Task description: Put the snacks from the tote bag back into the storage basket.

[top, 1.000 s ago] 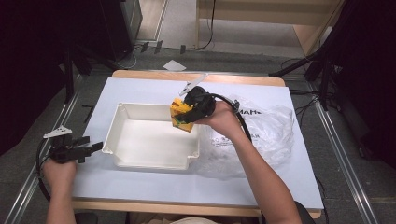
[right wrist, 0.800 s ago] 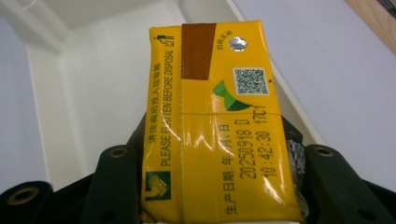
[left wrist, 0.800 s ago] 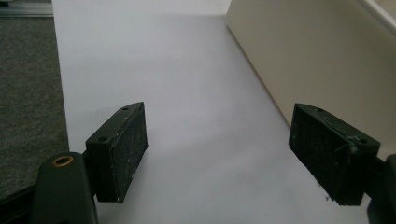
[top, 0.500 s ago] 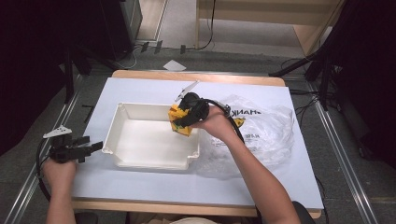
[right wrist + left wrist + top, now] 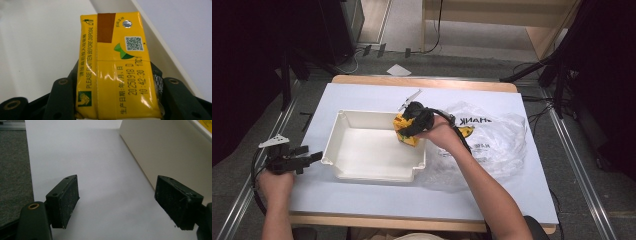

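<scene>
1 carton (image 5: pixel 117 67); 1 tray (image 5: pixel 362 150); 1 bag (image 5: pixel 497 140)

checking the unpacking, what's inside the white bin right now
The white bin has a bare floor. The right claw holds a yellow drink carton over its right rim. The bin corner under the carton and hand is covered.

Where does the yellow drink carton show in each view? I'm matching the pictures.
High view: yellow drink carton in the right gripper, over the white tray's right edge.
Left gripper view: a yellow sliver at the top right corner, above the tray wall.
Right gripper view: centre, clamped between the jaws.
Shared landmark: the white tray.
</scene>
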Available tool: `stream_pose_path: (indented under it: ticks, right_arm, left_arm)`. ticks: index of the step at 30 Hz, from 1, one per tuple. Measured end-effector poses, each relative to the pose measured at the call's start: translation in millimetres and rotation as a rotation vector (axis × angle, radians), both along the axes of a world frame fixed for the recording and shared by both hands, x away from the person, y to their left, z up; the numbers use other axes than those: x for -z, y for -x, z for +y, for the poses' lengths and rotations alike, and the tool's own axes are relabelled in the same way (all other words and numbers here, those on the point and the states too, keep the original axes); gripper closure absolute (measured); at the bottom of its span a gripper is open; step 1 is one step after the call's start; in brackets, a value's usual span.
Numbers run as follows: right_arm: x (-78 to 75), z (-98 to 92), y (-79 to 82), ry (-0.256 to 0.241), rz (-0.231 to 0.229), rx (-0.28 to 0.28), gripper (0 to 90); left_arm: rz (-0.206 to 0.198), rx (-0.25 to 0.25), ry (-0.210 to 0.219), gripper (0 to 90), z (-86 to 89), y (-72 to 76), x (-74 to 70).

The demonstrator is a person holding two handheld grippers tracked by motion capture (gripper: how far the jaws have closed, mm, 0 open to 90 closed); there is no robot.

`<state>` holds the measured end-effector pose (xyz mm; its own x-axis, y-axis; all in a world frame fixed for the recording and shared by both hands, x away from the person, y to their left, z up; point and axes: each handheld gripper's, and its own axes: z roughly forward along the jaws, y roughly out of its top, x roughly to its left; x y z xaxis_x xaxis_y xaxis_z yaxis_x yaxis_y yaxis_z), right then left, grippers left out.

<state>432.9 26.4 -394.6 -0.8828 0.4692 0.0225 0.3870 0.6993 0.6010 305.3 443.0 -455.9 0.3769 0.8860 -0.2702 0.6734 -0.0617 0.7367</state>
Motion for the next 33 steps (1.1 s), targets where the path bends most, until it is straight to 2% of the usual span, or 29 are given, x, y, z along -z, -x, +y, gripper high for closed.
stream_pose_path:
  ticks: [4, 6, 21, 28, 31, 33]
  right_arm:
    - [4.1, -0.7, -3.2, 0.010, 0.004, 0.006, 51.3]
    - [4.6, -2.2, -5.2, -0.003, 0.016, 0.012, 51.3]
    - [3.3, -7.2, -6.8, 0.000, 0.037, 0.024, 49.8]
    - [-6.3, -14.3, -4.8, -0.046, 0.028, 0.015, 48.0]
    - [-18.7, -21.1, -2.0, -0.100, 0.033, 0.016, 47.8]
    - [-28.6, -26.7, 1.0, -0.113, 0.024, 0.013, 47.5]
  left_arm:
    - [0.000, -0.001, 0.001, 20.7, 0.0, -0.1, -0.1]
    - [0.000, 0.001, 0.000, 20.7, 0.0, -0.3, 0.0]
    - [0.000, 0.006, -0.005, 20.7, -1.0, -1.0, -0.1]
    - [0.003, 0.010, -0.007, 20.7, -2.5, -2.1, -0.1]
    - [-0.001, 0.011, -0.004, 20.7, -2.7, -2.6, -0.3]
    - [0.002, 0.013, -0.009, 20.7, -2.7, -3.0, -0.4]
